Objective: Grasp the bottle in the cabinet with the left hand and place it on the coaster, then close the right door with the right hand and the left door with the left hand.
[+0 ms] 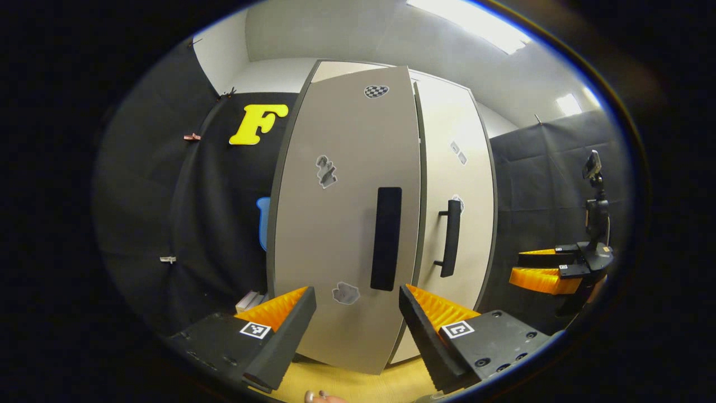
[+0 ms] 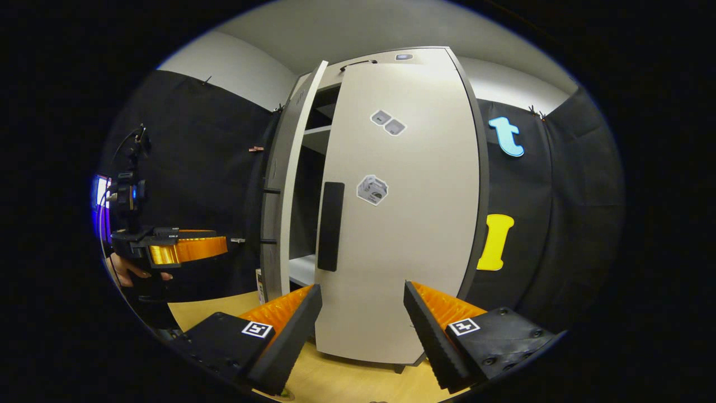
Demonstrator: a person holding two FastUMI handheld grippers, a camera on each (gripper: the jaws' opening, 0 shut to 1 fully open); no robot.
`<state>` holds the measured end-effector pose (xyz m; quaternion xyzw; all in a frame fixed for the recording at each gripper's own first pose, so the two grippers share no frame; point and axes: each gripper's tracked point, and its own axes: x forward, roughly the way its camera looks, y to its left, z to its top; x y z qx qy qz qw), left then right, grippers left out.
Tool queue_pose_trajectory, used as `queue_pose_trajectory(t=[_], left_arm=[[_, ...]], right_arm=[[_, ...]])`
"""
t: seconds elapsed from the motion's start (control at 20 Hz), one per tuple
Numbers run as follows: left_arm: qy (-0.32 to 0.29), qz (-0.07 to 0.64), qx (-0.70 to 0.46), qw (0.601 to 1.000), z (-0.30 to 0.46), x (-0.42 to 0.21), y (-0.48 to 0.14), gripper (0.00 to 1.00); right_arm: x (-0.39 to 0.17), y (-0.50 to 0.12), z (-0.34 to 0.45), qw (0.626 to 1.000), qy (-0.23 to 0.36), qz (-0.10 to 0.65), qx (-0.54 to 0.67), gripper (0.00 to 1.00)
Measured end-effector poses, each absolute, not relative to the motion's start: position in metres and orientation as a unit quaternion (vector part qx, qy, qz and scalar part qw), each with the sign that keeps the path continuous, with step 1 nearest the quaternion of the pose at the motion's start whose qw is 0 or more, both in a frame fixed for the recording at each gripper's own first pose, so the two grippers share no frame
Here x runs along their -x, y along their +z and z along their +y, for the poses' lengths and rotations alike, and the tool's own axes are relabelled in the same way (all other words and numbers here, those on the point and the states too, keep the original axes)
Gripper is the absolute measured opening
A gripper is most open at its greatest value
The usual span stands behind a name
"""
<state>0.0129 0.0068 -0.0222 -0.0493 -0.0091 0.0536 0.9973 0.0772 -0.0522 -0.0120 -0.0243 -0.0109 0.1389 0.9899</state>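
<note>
A pale two-door cabinet fills the middle of both views. In the left gripper view its left door point(image 1: 347, 168) with a dark handle point(image 1: 386, 238) stands swung out ahead of the right door point(image 1: 456, 184). My left gripper point(image 1: 357, 291) is open just before that left door, nothing between its fingers. In the right gripper view the right door point(image 2: 414, 224) looks flat against the cabinet, and the left door point(image 2: 278, 196) stands ajar, edge-on, with shelves point(image 2: 305, 268) showing in the gap. My right gripper point(image 2: 362, 286) is open and empty in front of the right door.
The cabinet stands on a yellow wooden tabletop point(image 1: 358, 386). The right gripper point(image 1: 516, 267) hangs at the far right of the left gripper view. A hand point(image 2: 126, 271) holds the left gripper point(image 2: 224, 246) at the left of the right gripper view. Black cloth walls close in on both sides.
</note>
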Motion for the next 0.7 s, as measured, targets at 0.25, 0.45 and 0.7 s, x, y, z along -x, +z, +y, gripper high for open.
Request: queue_pose_trajectory(t=[0.25, 0.45, 0.7], left_arm=[[0.045, -0.007, 0.067, 0.997, 0.002, -0.006, -0.023, 0.95], [0.036, -0.014, 0.074, 0.997, 0.002, -0.006, -0.022, 0.95], [0.023, -0.015, 0.082, 0.996, 0.004, -0.01, -0.022, 0.95]], right_arm=[[-0.067, -0.007, -0.04, 0.992, 0.125, -0.016, 0.024, 0.98], [-0.06, -0.006, -0.037, 0.993, 0.107, -0.022, 0.035, 0.98], [-0.052, 0.002, -0.038, 0.995, 0.089, -0.034, 0.031, 0.98]])
